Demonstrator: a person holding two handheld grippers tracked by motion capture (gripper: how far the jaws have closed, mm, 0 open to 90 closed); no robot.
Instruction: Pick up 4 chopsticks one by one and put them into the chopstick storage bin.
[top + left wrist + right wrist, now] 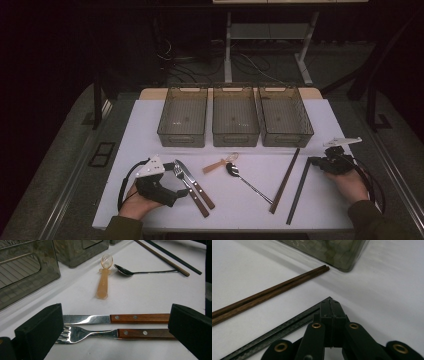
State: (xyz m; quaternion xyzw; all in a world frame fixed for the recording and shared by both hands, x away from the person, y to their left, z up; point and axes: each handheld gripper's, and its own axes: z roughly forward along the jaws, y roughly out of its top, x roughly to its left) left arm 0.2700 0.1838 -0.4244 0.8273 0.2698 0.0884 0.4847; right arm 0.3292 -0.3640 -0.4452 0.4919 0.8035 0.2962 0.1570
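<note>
White table (150, 127) carried everything, and I take the middle bin (235, 120) as the landmark. Three smoky plastic bins stood in a row at the far side: the left bin (182, 121), the middle one and the right bin (286, 119). All three looked empty, so I judge that the sorting was not yet begun and every piece was left to move.

Nearer than the middle bin and to its right lay the black chopsticks (299, 190) and, just beside them, the brown chopsticks (285, 180). Both pairs had the long axis running from the near edge toward the right bin, tips pointing away from the person. Nearer than the middle bin and to its left lay the knife (113, 318) and the fork (110, 334), side by side and parallel, wooden handles toward the person, blade and tines pointing away and to the left. Directly in front of the middle bin lay the steel spoon (246, 180), bowl toward the bin, and the small orange spoon (220, 164) beside that bowl.

Left gripper (112, 327) was wide open, its jaws standing at both ends of the knife and fork, holding nothing. Right gripper (331, 311) was closed, with jaws pressed together at the far tip of the black chopsticks; whether it really gripped them I cannot tell.
</note>
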